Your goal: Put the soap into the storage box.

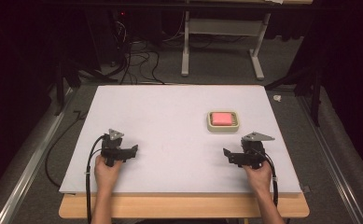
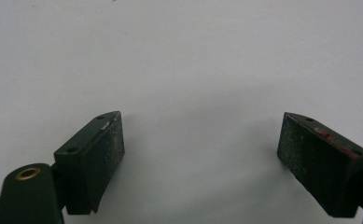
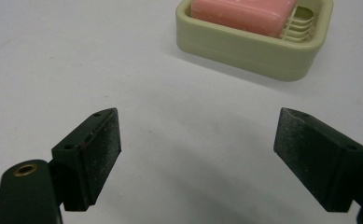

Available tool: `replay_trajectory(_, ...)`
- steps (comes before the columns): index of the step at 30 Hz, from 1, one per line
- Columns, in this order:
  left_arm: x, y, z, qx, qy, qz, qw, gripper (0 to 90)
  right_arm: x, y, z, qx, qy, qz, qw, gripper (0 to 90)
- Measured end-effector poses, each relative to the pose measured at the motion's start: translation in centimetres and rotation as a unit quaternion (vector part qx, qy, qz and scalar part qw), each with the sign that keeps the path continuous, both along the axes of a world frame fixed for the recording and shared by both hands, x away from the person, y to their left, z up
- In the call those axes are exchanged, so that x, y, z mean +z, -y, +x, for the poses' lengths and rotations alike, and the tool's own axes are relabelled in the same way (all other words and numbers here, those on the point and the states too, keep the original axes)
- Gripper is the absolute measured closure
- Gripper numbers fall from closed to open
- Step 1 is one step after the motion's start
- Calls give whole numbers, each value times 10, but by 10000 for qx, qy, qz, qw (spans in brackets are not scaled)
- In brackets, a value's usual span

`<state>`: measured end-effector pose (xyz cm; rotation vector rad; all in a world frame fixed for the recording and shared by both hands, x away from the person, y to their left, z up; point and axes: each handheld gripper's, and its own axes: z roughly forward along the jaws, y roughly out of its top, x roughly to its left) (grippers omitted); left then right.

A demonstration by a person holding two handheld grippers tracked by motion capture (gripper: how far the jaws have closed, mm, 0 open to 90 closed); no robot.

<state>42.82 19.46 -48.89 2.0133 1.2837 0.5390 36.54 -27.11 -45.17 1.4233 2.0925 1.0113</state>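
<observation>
A pink bar of soap [image 1: 222,118] lies in a beige ridged soap dish [image 1: 210,122] on the white table top, right of centre. In the right gripper view the soap [image 3: 242,11] and its dish [image 3: 244,49] sit ahead, slightly to the right of the jaws. My right gripper [image 1: 226,154] rests near the front right, below the dish, open and empty [image 3: 198,149]. My left gripper [image 1: 133,150] rests at the front left, open too, with bare white table between its jaws [image 2: 200,149].
The white board [image 1: 170,116] lies on a wooden table whose front edge [image 1: 184,207] shows below it. Beyond the table are a grey floor, cables [image 1: 132,60] and a white stand's legs [image 1: 185,51]. A metal rail [image 1: 25,168] runs along the left.
</observation>
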Motion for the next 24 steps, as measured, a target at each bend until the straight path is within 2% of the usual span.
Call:
replay_trajectory(5, 0, 0, 0, 0, 1, -1, 10000, 151, -4, -2, 1, -16, -62, -43, 10000, 154)
replay_trajectory(7, 0, 0, 0, 0, 0, 1, 10000, 151, -7, -3, 2, -62, -95, -168, 9998, 154)
replay_trajectory(9, 0, 0, 0, 0, 0, 1, 10000, 151, -8, -4, 2, -52, -106, -186, 9998, 155)
replay_trajectory(10, 0, 0, 0, 0, 0, 0, 10000, 151, -9, -4, 3, -64, -117, -230, 9996, 154)
replay_trajectory(12, 0, 0, 0, 0, 0, 0, 10000, 151, -12, -9, 2, -97, -118, -478, 9987, 154)
replay_trajectory(15, 0, 0, 0, 0, -1, -1, 10000, 151, -15, -11, 4, -89, -144, -600, 9981, 154)
replay_trajectory(24, 0, 0, 0, 0, 0, -1, 10000, 151, -22, -14, 9, -54, -224, -655, 9976, 153)
